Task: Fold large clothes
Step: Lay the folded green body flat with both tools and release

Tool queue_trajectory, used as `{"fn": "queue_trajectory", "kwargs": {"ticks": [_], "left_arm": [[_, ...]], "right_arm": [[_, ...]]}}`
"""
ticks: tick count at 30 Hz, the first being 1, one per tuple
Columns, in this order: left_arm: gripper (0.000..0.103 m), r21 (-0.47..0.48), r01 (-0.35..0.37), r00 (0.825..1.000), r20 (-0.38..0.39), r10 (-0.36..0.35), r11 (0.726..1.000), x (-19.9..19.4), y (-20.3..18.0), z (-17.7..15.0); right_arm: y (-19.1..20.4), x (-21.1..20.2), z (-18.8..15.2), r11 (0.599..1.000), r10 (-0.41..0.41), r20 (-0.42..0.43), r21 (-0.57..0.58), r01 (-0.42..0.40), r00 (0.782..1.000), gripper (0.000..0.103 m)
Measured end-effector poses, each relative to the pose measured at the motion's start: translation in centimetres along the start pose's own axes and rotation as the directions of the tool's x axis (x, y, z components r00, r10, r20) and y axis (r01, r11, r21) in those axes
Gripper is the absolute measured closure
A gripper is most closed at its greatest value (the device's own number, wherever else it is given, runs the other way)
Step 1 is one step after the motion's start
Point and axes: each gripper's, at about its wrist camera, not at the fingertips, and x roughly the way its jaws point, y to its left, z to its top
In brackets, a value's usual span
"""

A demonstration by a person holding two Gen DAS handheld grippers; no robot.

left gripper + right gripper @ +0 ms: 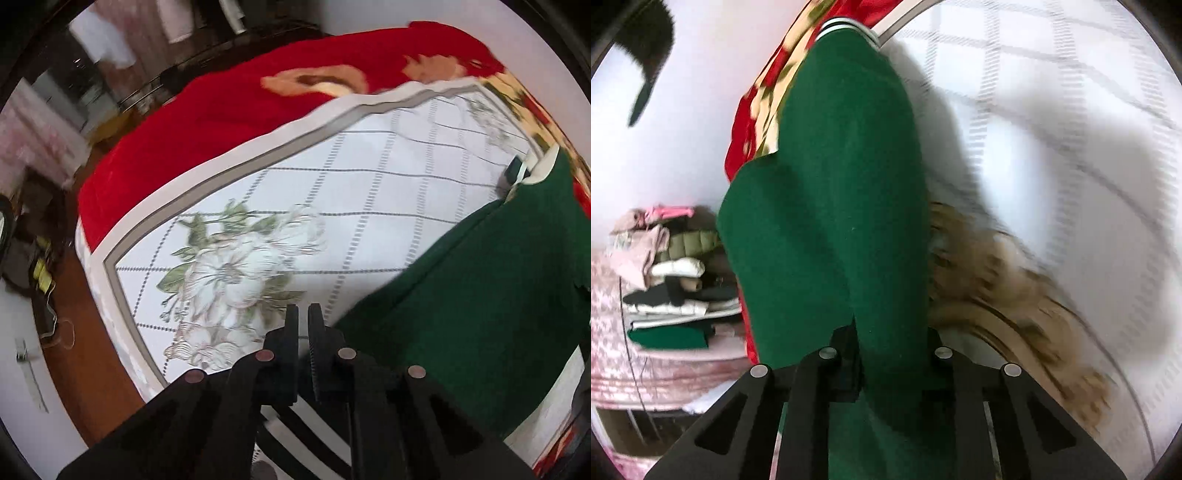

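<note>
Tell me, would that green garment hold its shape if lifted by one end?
Probably not. The green garment drapes in soft folds from the right gripper, so it looks floppy. Its thick, felt-like knit suggests some weight and little slipperiness. On the floral sheet it would likely bunch rather than slide.

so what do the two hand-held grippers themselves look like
Both look alike. The left hand-held gripper is matte black, with two flat narrow fingers, one ridged along its inner edge, on angular linkage arms with triangular cut-outs and round metal pivot pins. The right hand-held gripper shows the same black linkage and silver pins. No cables, markings or sleeves are visible.
</note>
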Motion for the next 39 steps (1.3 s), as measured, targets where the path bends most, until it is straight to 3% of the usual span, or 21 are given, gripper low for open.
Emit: {"fn": "queue_trajectory", "kwargs": {"ticks": [1,3,4,5,7,9,10,11,12,13,15,17,19,21,22,23,25,30,34,36,39], "left_arm": [[0.094,0.004,0.013,1.0,-0.002,-0.013,1.0,-0.4,-0.2,-0.2],[0.068,0.007,0.036,0.999,-0.012,-0.036,0.999,-0.7,-0.5,-0.2],[0.028,0.011,0.041,0.999,-0.02,-0.04,0.999,-0.9,-0.6,-0.4],[0.006,0.014,0.041,0.999,-0.024,-0.041,0.999,-1.2,-0.5,-0.9],[0.006,0.025,0.028,0.999,-0.022,-0.027,0.999,-2.0,-0.5,-1.8],[0.006,0.034,0.014,0.999,-0.033,-0.013,0.999,-1.9,-0.4,-2.5],[0.006,0.034,0.012,0.999,-0.046,-0.01,0.999,-1.7,-0.3,-3.0],[0.006,0.032,0.012,0.998,-0.058,-0.01,0.999,-1.4,-0.2,-3.2],[0.006,0.026,0.013,0.997,-0.072,-0.011,1.0,-1.1,-0.2,-3.5],[0.006,0.021,0.022,0.996,-0.083,-0.02,1.0,-0.6,-0.3,-3.6],[0.006,0.024,0.027,0.996,-0.09,-0.025,0.999,0.3,-1.0,-3.5],[0.006,0.053,0.045,0.994,-0.101,-0.039,0.998,1.5,-2.4,-3.0],[0.008,0.104,0.044,0.993,-0.11,-0.033,0.994,3.2,-4.3,-2.2],[0.061,0.131,0.069,0.994,-0.088,-0.058,0.989,4.0,-5.7,-1.7],[0.095,0.136,0.112,0.99,-0.099,-0.099,0.984,4.1,-6.5,-1.5],[0.102,0.176,0.046,0.999,-0.037,-0.04,0.983,3.0,-7.8,-1.3],[0.102,0.223,0.029,0.998,0.056,-0.042,0.974,0.8,-8.9,-1.0],[0.102,0.144,0.099,0.986,0.12,-0.117,0.985,-2.7,-8.7,1.5],[0.102,0.128,0.074,0.991,0.097,-0.087,0.989,0.7,-9.8,3.3],[0.102,0.105,0.058,0.996,0.061,-0.065,0.993,3.1,-9.8,4.0],[0.102,0.088,0.054,0.998,0.037,-0.057,0.995,4.8,-9.5,4.0]], "right_arm": [[-0.8,-1.4,-0.6,1.0,-0.008,0.009,0.023,0.008,1.0,0.085],[-3.6,-6.1,-2.7,0.994,-0.035,0.034,0.105,0.031,0.999,0.085],[-4.5,-7.5,-4.2,0.991,-0.052,0.041,0.127,0.046,0.998,0.085],[-6.2,-10.0,-5.7,0.985,-0.082,0.045,0.154,0.074,0.996,0.085],[-8.9,-13.8,-8.4,0.973,-0.151,0.029,0.181,0.144,0.988,0.084],[-11.2,-16.0,-11.2,0.956,-0.251,-0.04,0.146,0.255,0.967,0.077],[-12.2,-16.4,-12.1,0.938,-0.32,-0.107,0.101,0.331,0.941,0.069],[-13.3,-16.8,-13.3,0.904,-0.412,-0.185,0.038,0.426,0.892,0.067],[-13.9,-17.3,-14.1,0.883,-0.459,-0.221,-0.005,0.469,0.861,0.065],[-14.2,-17.7,-14.6,0.875,-0.477,-0.24,-0.036,0.484,0.845,0.063],[-14.4,-18.7,-15.5,0.868,-0.493,-0.26,-0.091,0.488,0.83,0.055],[-13.9,-19.7,-15.7,0.871,-0.491,-0.25,-0.119,0.476,0.835,0.047],[-13.7,-20.5,-15.7,0.876,-0.483,-0.24,-0.133,0.464,0.842,0.046],[-12.8,-20.5,-14.8,0.886,-0.462,-0.23,-0.142,0.441,0.856,0.046],[-11.8,-20.2,-14.3,0.886,-0.462,-0.222,-0.148,0.439,0.859,0.046],[-11.6,-20.7,-14.1,0.885,-0.464,-0.211,-0.159,0.438,0.86,0.046],[-10.9,-21.2,-13.2,0.88,-0.469,-0.175,-0.179,0.441,0.865,0.046],[-8.8,-23.1,-11.9,0.819,-0.513,-0.005,-0.304,0.487,0.859,0.046],[-7.3,-22.9,-10.4,0.796,-0.503,0.012,-0.383,0.468,0.864,0.046],[-6.0,-22.5,-8.0,0.79,-0.5,0.021,-0.397,0.466,0.866,0.046],[-3.8,-18.9,-5.3,0.762,-0.477,0.013,-0.492,0.421,0.879,0.06]]}}
